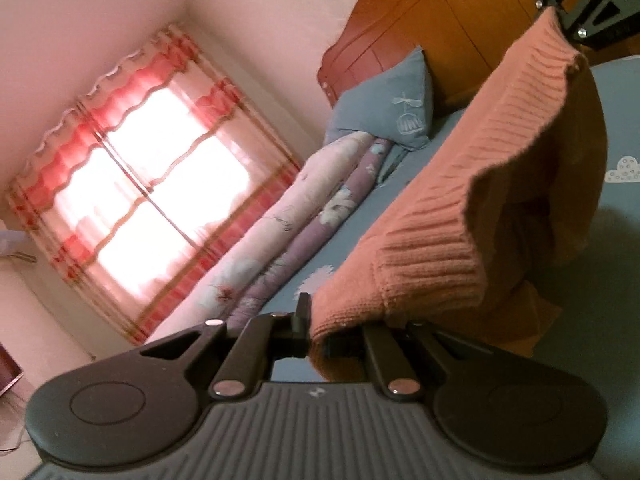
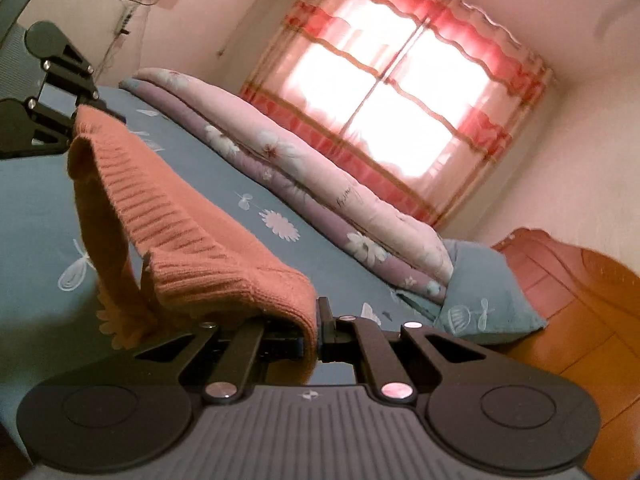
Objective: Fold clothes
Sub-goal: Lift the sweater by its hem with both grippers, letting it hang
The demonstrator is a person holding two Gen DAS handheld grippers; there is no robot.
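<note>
Sweater (image 1: 460, 200): one, orange ribbed knit, lifted clear of the bed (image 1: 608, 280) and stretched between two claws. Left claw (image 1: 316, 332) is clenched on one end of the ribbed hem; right claw (image 2: 320, 336) is clenched on the other end. Each claw is also seen from the opposite wrist view, at the far end of the knit. Between the two grips the hem runs taut, and the rest of the garment hangs in loose folds below it, over the blue sheet.

Bed contents, counted: one blue pillow (image 1: 384, 112) at the wooden headboard (image 1: 440, 12); one folded floral quilt (image 2: 320, 184), pink over lilac, along the far edge. One window behind a red-and-white checked curtain (image 2: 404, 92), backlit.
</note>
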